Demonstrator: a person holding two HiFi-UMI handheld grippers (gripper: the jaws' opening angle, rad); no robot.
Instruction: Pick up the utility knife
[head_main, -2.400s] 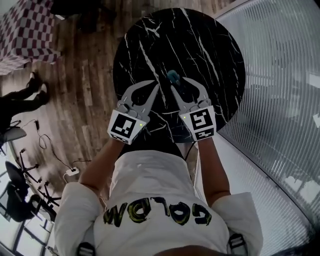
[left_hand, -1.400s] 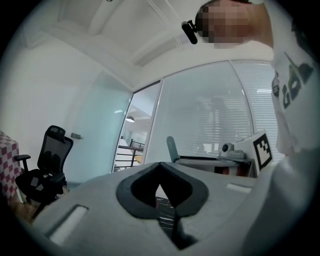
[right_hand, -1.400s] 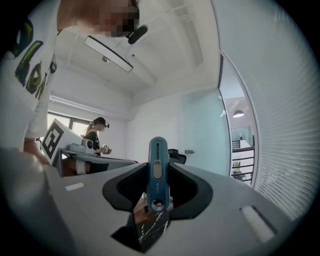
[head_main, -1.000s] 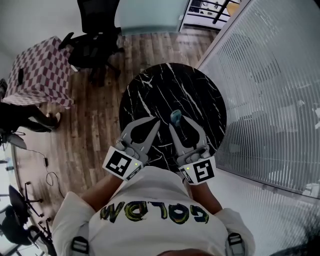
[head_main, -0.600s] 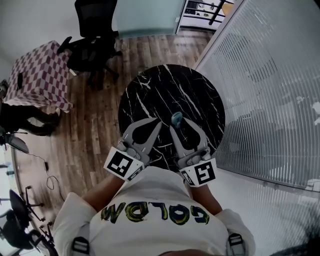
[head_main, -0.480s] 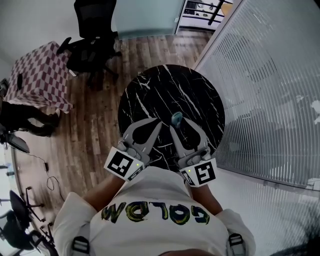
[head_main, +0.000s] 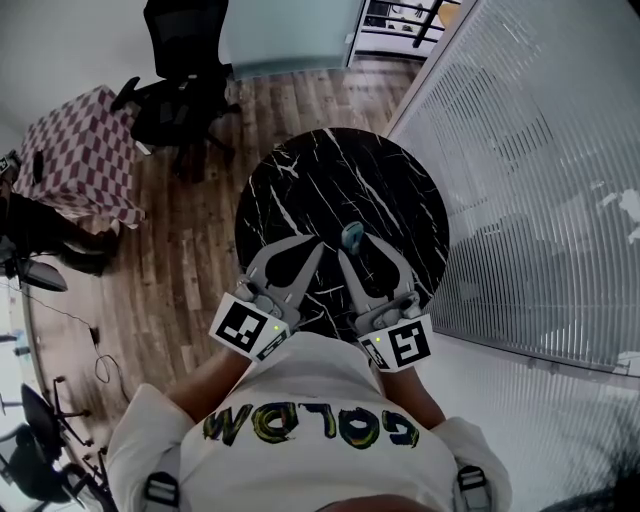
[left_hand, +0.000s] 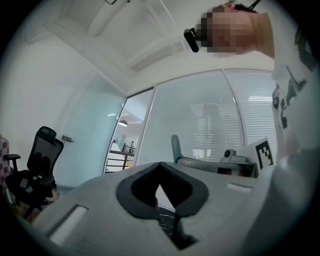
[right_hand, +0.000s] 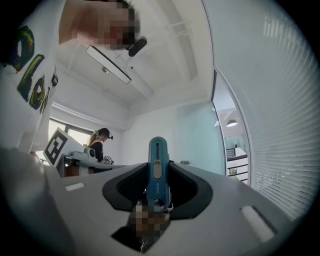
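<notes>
Right gripper (head_main: 349, 250) is clamping the utility knife (right_hand: 158, 165) and holding it over the round black marble table (head_main: 380, 180).
Its jaws are pressing on the slim blue handle, which is running along them with its end poking past the tips. The left gripper (head_main: 316, 247) is sitting just beside with jaws together, gripping nothing. Risk, as I'm judging it: the smooth narrow body is likely pivoting or sliding between the pads if the hand tilts or jerks, then dropping onto the table or the wood floor. Pad pressure near the slider could also be pushing the blade out.
</notes>
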